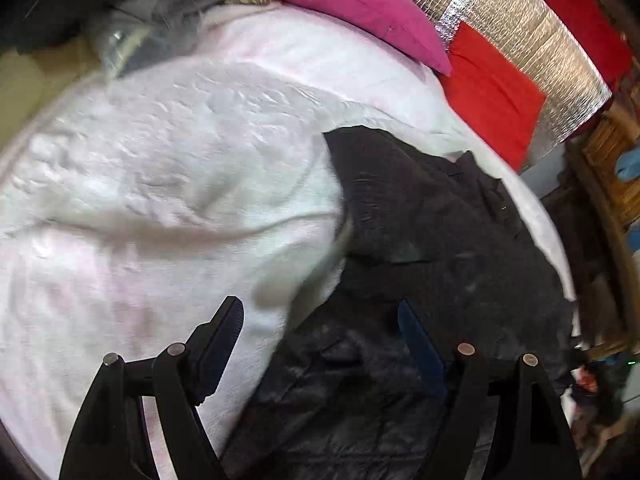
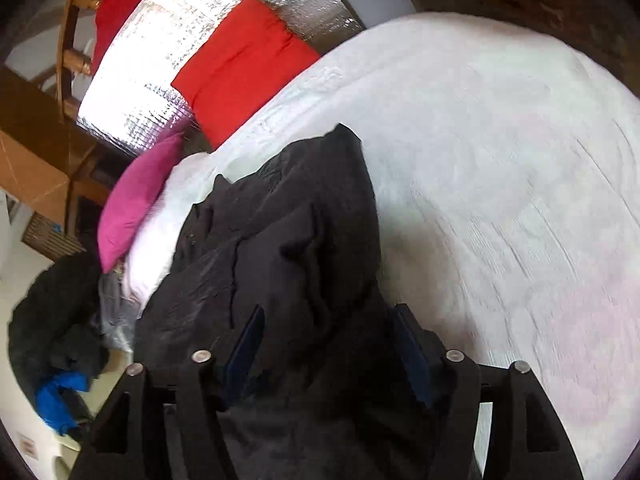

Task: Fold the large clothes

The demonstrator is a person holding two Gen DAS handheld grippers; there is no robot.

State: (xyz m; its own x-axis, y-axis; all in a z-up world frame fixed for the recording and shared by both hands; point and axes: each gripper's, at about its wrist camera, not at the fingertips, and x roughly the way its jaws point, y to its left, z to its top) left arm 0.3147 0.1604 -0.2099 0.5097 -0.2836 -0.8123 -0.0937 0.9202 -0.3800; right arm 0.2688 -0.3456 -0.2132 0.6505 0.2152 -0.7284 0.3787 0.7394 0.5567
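A large black padded garment [image 1: 420, 220] lies crumpled on a white bed cover [image 1: 160, 160], toward the right in the left wrist view. My left gripper [image 1: 320, 312] hovers open over the garment's left edge, one finger above white cover and the other above black cloth. In the right wrist view the same garment [image 2: 280, 220] runs from the middle of the bed cover [image 2: 500, 160] down between the fingers. My right gripper [image 2: 328, 316] straddles a bunched fold of it with the jaws wide apart and the cloth slack between them.
A pink pillow [image 1: 352, 4] and a red pillow [image 1: 492, 92] lean on a silver foil headboard [image 1: 520, 12]. Grey clothes [image 1: 172, 12] sit at the bed's far left. A dark clothes pile [image 2: 52, 312] with blue cloth [image 2: 56, 400] lies off the bed. Wooden furniture [image 2: 36, 140] stands beside it.
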